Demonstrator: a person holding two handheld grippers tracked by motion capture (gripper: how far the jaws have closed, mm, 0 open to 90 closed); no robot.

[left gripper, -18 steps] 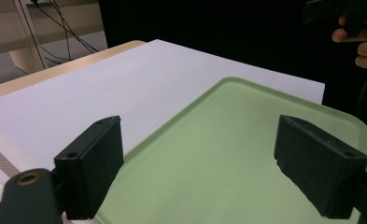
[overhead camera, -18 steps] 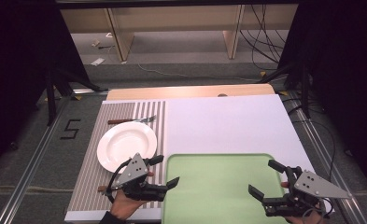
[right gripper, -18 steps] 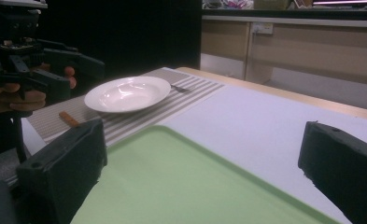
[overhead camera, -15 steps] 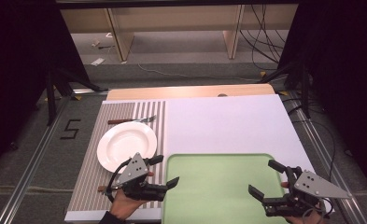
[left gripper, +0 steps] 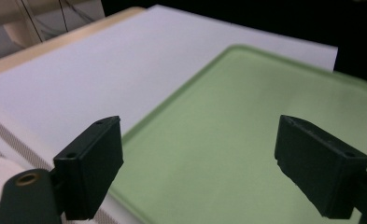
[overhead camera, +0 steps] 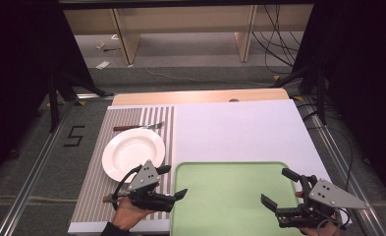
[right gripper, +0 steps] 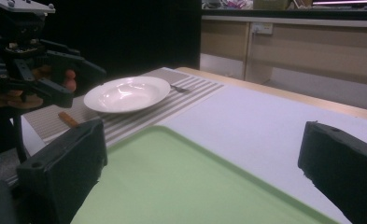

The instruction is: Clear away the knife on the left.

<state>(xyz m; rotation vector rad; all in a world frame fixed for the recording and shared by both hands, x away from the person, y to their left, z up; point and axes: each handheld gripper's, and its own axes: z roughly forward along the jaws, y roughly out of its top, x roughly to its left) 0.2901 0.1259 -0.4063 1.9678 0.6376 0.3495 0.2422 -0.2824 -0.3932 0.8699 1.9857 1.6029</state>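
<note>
A green tray [overhead camera: 230,196] lies at the near middle of the white table, with nothing on it. My left gripper [overhead camera: 174,181] hovers at the tray's left edge, held in a hand, its jaws wide apart and nothing between them. My right gripper [overhead camera: 275,185] is over the tray's right part, also open and holding nothing. The left gripper view has my left gripper [left gripper: 204,163] framing the tray [left gripper: 246,140]. In the right gripper view, my right gripper [right gripper: 202,172] looks across the tray [right gripper: 172,182] to the left gripper [right gripper: 83,86].
A white plate [overhead camera: 133,151] sits on a striped placemat [overhead camera: 95,184] left of the tray, with a fork [overhead camera: 139,127] beyond it. A brown handle [right gripper: 69,120] lies on the mat by the left hand. Cables and shelving stand beyond the table.
</note>
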